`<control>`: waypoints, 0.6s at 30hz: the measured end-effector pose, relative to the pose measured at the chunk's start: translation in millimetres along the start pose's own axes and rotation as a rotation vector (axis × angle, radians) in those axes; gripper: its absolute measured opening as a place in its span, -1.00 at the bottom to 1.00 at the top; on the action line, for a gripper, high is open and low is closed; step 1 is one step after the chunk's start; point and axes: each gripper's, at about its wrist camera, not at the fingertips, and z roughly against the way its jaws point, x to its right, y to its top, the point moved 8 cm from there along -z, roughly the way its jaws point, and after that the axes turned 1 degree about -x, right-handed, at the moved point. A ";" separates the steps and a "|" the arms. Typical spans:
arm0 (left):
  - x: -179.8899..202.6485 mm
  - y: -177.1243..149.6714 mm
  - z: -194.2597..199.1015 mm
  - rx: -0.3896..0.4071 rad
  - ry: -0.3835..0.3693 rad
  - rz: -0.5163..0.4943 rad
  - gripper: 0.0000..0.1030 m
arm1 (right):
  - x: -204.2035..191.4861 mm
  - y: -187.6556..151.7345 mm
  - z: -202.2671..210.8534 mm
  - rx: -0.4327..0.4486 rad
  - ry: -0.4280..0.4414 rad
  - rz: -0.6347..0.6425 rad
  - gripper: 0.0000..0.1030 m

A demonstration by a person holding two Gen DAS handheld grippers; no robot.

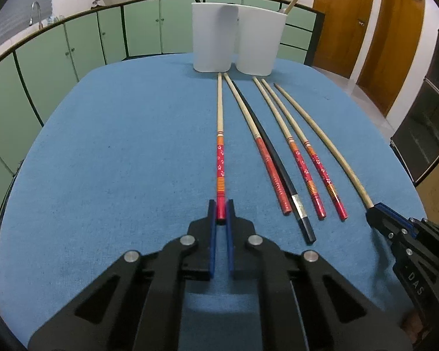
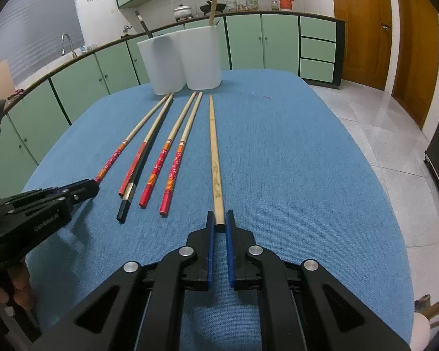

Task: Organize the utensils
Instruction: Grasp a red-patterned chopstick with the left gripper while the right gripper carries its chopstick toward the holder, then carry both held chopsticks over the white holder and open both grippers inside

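Note:
Several chopsticks lie side by side on the blue table. My left gripper is shut on the near end of the leftmost red-handled flowered chopstick, which lies flat. My right gripper is shut on the near end of the plain bamboo chopstick at the right of the row. It also shows in the left wrist view. Between them lie a red chopstick, a black chopstick and two flowered red ones. Two white cups stand at the far edge, each with a utensil inside.
Green kitchen cabinets and a counter with pots run behind the table. Wooden doors stand at the right. The tiled floor lies beyond the table's right edge. A hand holds the left gripper handle.

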 end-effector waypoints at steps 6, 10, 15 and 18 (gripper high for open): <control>-2.2 10.0 24.9 0.060 0.011 -0.022 -0.90 | -5.8 11.5 18.0 0.036 -0.014 0.053 -0.87; -4.5 23.4 51.6 0.125 0.029 -0.045 -0.90 | -7.1 28.8 40.7 0.088 -0.006 0.067 -0.87; -7.8 48.6 88.0 0.216 0.026 -0.052 -0.90 | -6.4 56.2 71.3 0.164 0.013 0.068 -0.87; -8.8 64.2 106.8 0.265 0.017 -0.050 -0.90 | -6.7 74.6 89.4 0.210 0.022 0.070 -0.87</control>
